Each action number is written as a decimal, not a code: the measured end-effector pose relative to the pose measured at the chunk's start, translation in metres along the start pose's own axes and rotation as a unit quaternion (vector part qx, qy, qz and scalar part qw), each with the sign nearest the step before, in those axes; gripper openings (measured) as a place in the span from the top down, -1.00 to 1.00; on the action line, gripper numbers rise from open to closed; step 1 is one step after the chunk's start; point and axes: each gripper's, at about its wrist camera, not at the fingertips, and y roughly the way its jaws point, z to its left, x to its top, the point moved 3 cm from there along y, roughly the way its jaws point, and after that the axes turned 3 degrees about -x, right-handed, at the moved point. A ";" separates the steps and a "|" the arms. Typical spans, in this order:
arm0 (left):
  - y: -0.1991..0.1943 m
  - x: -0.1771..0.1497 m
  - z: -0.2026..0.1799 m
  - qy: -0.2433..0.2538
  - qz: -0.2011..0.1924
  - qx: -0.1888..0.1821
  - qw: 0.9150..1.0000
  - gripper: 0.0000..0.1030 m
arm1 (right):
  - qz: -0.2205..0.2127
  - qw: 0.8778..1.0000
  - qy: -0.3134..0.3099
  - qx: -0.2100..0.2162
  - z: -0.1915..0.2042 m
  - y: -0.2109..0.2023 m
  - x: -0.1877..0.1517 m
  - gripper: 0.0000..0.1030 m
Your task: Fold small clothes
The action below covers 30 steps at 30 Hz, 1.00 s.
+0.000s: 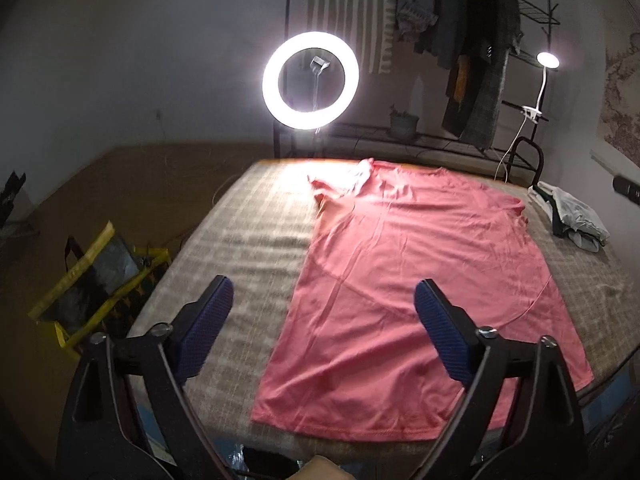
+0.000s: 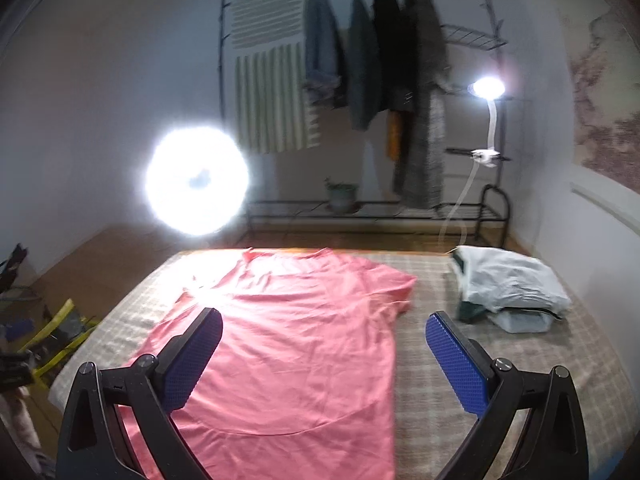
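**Two open tools over one pink T-shirt**

Nearest the left wrist camera, the left tool (image 1: pixel 324 300) hangs with both blue pads spread wide and nothing between them. One pad (image 1: pixel 210 320) sits over bare checked cloth; the other is over the shirt. The right tool (image 2: pixel 324 334) is likewise released and empty, its left pad over the shirt and its right pad over the cloth.

One pink T-shirt (image 1: pixel 400 272) lies flat on the bench (image 1: pixel 248 240), hem towards the cameras and neck at the far edge. One sleeve (image 1: pixel 340 184) is crumpled near the far edge under the glare; the other sleeve (image 2: pixel 400 288) lies flat. The shirt's hem lies close to the near bench edge.

One small pile of pale folded clothes (image 2: pixel 512 284) sits at the far right corner, apart from the shirt. Bare cloth runs down both sides of the shirt, wider on the left.

Beyond the bench stand one ring light (image 1: pixel 310 80), one clip lamp (image 2: pixel 486 88) and one clothes rack (image 2: pixel 400 80). One yellow bag (image 1: pixel 88 280) rests on the floor to the left.
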 end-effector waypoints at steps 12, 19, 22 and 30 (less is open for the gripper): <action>0.049 -0.080 0.053 -0.079 0.140 0.001 0.987 -0.32 | 0.087 0.985 -0.038 0.143 0.071 0.105 0.076 -0.50; 0.072 -0.111 0.070 -0.129 0.195 -0.004 0.972 -0.17 | 0.156 0.966 -0.027 0.204 0.127 0.181 0.097 -0.36; 0.080 -0.111 0.069 -0.123 0.198 0.002 0.972 -0.05 | 0.170 0.961 -0.033 0.215 0.152 0.206 0.102 -0.35; 0.098 -0.115 0.063 -0.103 0.215 0.007 0.971 0.27 | 0.203 0.953 -0.060 0.218 0.206 0.280 0.103 -0.34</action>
